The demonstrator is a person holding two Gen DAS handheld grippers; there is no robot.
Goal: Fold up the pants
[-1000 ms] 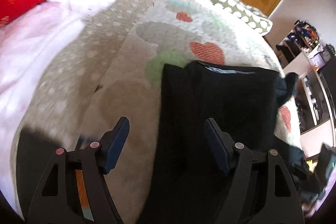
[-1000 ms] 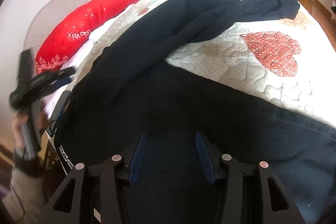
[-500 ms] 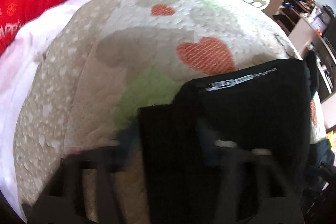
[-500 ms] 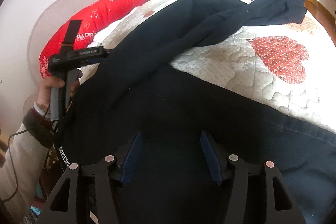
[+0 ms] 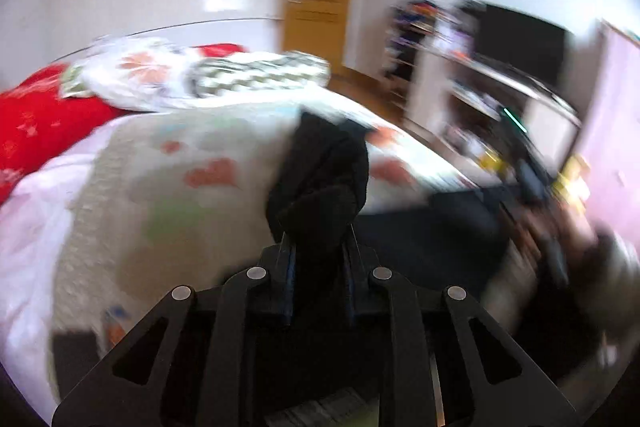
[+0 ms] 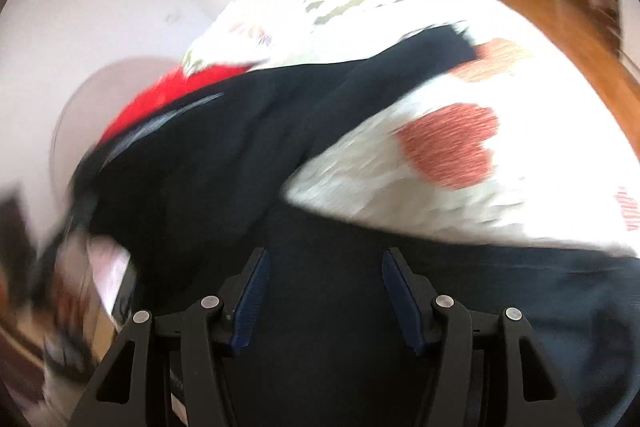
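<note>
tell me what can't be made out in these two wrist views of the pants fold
- Left wrist view: motion blur smears the shelves; nothing on them is readable.
- Left wrist view: the bunched black pants fill the left tool, hiding the pad faces.
- Right wrist view: the lower edge cuts off the pants, and the open right tool covers cloth.
- Right wrist view: the lower-left corner is blurred; the left hand cannot be made out.

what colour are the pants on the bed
Black, perhaps very dark navy; the pants show best in the right wrist view.
</note>
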